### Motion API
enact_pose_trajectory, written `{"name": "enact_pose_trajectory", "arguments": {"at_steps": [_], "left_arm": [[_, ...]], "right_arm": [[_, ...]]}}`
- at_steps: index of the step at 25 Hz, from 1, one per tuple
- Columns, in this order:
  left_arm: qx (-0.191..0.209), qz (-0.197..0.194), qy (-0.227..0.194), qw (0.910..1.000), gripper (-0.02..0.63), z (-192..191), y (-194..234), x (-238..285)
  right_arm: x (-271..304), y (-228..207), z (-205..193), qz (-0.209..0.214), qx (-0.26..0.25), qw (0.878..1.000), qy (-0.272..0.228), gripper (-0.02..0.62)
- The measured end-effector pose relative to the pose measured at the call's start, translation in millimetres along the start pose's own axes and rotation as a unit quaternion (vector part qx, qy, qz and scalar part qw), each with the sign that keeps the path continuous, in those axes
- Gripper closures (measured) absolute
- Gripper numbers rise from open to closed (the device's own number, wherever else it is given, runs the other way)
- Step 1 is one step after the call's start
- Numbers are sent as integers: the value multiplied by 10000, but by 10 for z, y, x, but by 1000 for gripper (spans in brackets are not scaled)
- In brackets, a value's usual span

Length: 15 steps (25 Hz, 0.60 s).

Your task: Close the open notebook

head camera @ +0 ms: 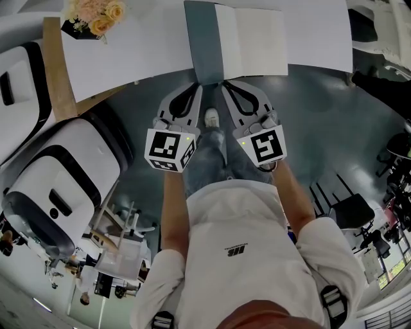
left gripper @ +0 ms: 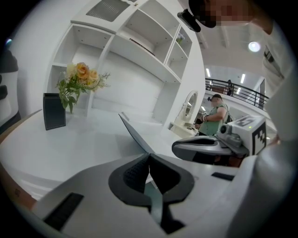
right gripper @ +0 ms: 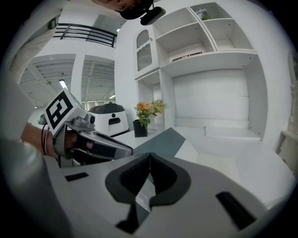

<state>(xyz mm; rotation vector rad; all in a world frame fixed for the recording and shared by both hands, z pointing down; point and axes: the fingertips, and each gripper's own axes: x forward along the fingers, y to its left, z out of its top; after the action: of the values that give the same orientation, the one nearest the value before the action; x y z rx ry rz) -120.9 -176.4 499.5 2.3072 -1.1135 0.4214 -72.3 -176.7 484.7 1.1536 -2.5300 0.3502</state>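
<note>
Notebook (head camera: 253, 42) lies open on the table (head camera: 128, 58), right of the flowers (head camera: 96, 16). My left gripper (head camera: 198, 85) is clenched on its grey cover's near edge. My right gripper (head camera: 225, 84) seems clamped on the pages. I judge this the lifting step. Next, swing the cover away from the flowers. The left gripper view shows it steeply tilted, which the head view barely hints at.

No text, number or brand can be read in any view. A small dark logo (head camera: 236, 250) with a line of print is noted on the white shirt (head camera: 257, 283) in the head view, but it is too small to be read. Black-and-white square patterns, not lettering, are borne by the marker cubes (head camera: 169, 149). Book spines (right gripper: 186, 56) on the shelf in the right gripper view cannot be made out.
</note>
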Motion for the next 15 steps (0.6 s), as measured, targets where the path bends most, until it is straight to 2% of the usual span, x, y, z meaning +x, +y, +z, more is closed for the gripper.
{"name": "enact_pose_trajectory", "arguments": {"at_steps": [15], "left_arm": [[235,-309,-181,9991,606,235,-364,71]], "right_arm": [[-266,-304,57,-398,1,9991,-157,600]]}}
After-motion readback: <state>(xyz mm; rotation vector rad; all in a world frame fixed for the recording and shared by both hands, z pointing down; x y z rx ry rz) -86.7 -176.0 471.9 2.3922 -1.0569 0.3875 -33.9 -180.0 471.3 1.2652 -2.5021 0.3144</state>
